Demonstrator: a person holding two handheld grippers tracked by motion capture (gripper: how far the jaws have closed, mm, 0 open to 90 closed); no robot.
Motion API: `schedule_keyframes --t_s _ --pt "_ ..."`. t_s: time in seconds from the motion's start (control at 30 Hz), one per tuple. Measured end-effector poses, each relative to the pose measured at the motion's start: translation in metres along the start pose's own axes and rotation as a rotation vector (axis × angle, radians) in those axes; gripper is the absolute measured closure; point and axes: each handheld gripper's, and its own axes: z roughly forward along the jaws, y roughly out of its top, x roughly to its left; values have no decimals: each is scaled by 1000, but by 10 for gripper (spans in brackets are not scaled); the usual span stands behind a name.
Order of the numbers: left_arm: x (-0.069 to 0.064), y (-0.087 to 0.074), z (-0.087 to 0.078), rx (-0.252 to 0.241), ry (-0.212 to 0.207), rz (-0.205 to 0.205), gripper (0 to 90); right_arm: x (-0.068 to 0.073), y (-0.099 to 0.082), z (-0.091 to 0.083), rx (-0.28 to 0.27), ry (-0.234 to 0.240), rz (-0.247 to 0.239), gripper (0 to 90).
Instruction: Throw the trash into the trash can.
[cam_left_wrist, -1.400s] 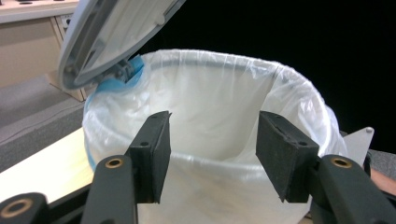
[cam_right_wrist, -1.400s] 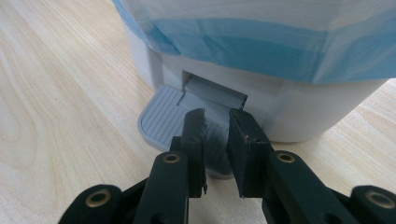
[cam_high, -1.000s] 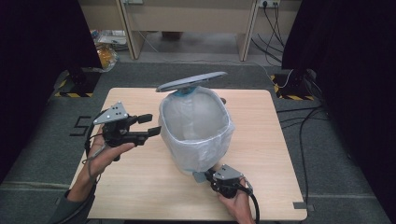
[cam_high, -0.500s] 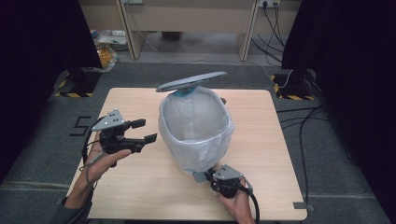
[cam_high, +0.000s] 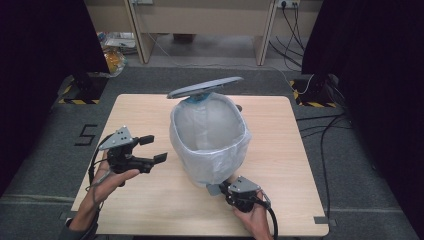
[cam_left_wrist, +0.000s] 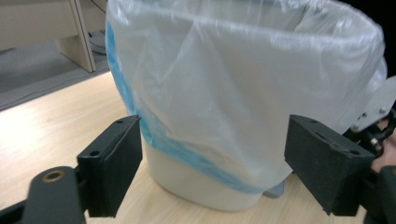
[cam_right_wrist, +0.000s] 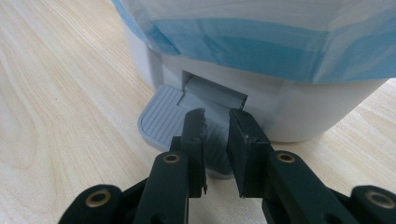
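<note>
A white pedal bin (cam_high: 210, 150) lined with a clear plastic bag (cam_left_wrist: 233, 84) stands mid-table, its grey lid (cam_high: 205, 87) tilted up. My right gripper (cam_high: 216, 189) is shut with nothing between its jaws, and its tips rest on the grey ribbed pedal (cam_right_wrist: 161, 116) at the bin's foot (cam_right_wrist: 299, 116); the right gripper view shows the right gripper (cam_right_wrist: 215, 116) from behind. My left gripper (cam_high: 154, 148) hangs open to the left of the bin, clear of the bag. Its jaws have just been opening, with nothing gripped. In its own view the left gripper (cam_left_wrist: 219, 154) frames the bin from a distance.
The wooden table (cam_high: 150, 210) has bare room left of and in front of the bin. Beyond it lie grey floor, cables (cam_high: 325, 130) at the right, a striped base (cam_high: 80, 95) at the left and desk legs (cam_high: 140, 35) at the back.
My left gripper has drawn away from the bin's side, sinking toward the near left of the table, and its jaws have spread wider. The right gripper has stayed on the pedal.
</note>
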Motion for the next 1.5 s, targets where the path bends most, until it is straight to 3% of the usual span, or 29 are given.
schedule_keyframes --t_s 0.27,0.63,0.93,1.23,1.5 --pt "1 -21 1 15 23 6 151 0 0 0 1 -1 2 763" --pt "1 -61 4 -14 20 -2 149 0 0 0 1 -2 -1 763" --pt "3 -89 10 38 41 -16 150 0 0 0 0 -1 -1 763" --pt "8 -115 15 127 64 -33 150 0 0 0 0 0 0 763" --pt "9 -128 16 166 87 -34 150 0 0 0 1 0 2 763"
